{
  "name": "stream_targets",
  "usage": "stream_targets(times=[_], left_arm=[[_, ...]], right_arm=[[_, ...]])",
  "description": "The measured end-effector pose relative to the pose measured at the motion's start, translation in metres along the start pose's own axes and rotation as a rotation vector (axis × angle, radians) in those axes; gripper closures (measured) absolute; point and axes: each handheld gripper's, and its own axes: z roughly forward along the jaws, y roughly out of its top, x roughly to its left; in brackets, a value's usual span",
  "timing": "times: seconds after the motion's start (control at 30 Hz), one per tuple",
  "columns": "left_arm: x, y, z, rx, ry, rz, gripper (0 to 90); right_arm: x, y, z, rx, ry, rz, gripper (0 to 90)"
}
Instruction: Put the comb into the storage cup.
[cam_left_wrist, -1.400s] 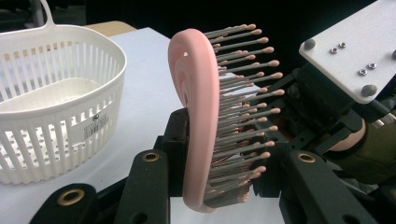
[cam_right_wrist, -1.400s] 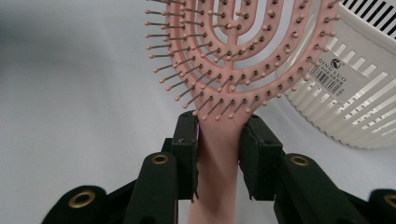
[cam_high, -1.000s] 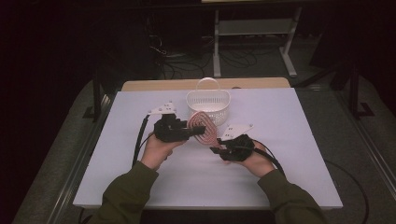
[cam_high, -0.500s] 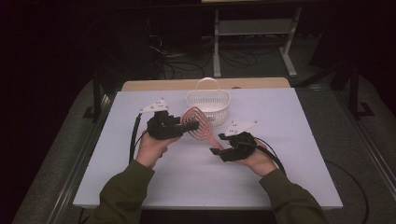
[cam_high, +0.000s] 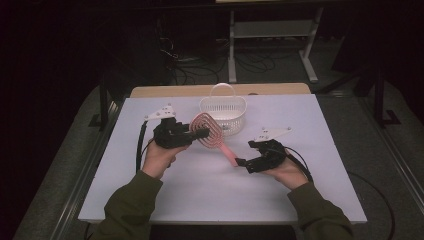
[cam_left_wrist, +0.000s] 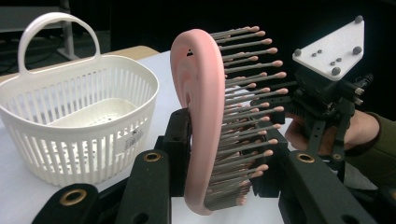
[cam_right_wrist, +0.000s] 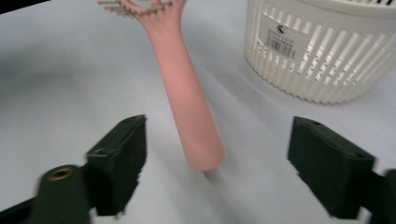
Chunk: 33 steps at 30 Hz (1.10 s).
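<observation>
A person sits at a pale surface (cam_high: 200, 190) holding tongs in each hand. The left tongs (cam_high: 202, 133) are clamped on the head of a pink hairbrush (cam_high: 209, 132), one jaw against its smooth back and the other among its bristles, as the left gripper view shows; the brush stands on edge with its head raised and its handle slanting down toward the right tongs (cam_high: 240, 162). Those right tongs stand wide apart, and the right gripper view shows the handle's rounded end lying between the two jaws with neither pad touching it. A white slotted basket (cam_high: 223, 112) with a hoop handle sits just behind the brush head, empty as far as can be seen. The likely risk: the brush now hangs from a single grip on its head (partly on springy bristles), so it could pivot or slip if the left hand tilts, and the long handle could knock the basket rim on the way in. Compared with a second ago, the right tongs have just been opening and no longer clasp the handle, the right hand has drawn slightly away, and the brush head sits a little nearer the basket.
</observation>
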Motion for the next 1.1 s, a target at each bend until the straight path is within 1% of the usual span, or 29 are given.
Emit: stream_targets(times=[0.1,0.23,0.3,0.37,0.4,0.47,0.5,0.63,0.73,0.8,0.97,1.1], left_arm=[[0.000,0.001,-0.003,-0.004,0.004,0.004,64.6],[0.001,0.003,-0.007,-0.015,0.010,0.007,64.6],[0.001,0.004,-0.010,-0.022,0.015,0.007,64.6],[0.002,0.006,-0.012,-0.028,0.016,0.007,64.6],[0.002,0.006,-0.013,-0.030,0.019,0.009,64.6],[0.002,0.007,-0.014,-0.033,0.021,0.009,64.6],[0.002,0.007,-0.015,-0.034,0.021,0.012,64.6],[0.001,0.008,-0.017,-0.040,0.021,0.012,64.6],[0.001,0.009,-0.017,-0.042,0.020,0.013,64.6],[0.001,0.009,-0.018,-0.043,0.019,0.014,64.7],[0.002,0.009,-0.019,-0.048,0.011,0.012,64.7],[0.000,0.011,-0.020,-0.050,0.013,0.019,64.7]], right_arm=[[-0.002,-0.006,-0.005,-0.007,-0.024,0.006,10.7],[-0.003,-0.017,-0.012,-0.014,-0.040,0.026,0.4],[-0.003,-0.024,-0.016,-0.013,-0.049,0.029,0.0],[-0.003,-0.032,-0.021,-0.014,-0.045,0.040,0.0],[-0.002,-0.035,-0.022,-0.007,-0.047,0.045,0.0],[-0.001,-0.041,-0.024,-0.007,-0.049,0.035,0.0],[0.000,-0.044,-0.025,-0.005,-0.051,0.038,0.0],[0.000,-0.055,-0.030,-0.011,-0.048,0.053,0.0],[0.000,-0.064,-0.033,-0.017,-0.056,0.065,0.0],[0.000,-0.068,-0.035,-0.023,-0.058,0.074,0.0],[-0.002,-0.077,-0.040,-0.015,-0.066,0.085,0.0],[-0.003,-0.078,-0.041,-0.019,-0.065,0.083,0.0]])
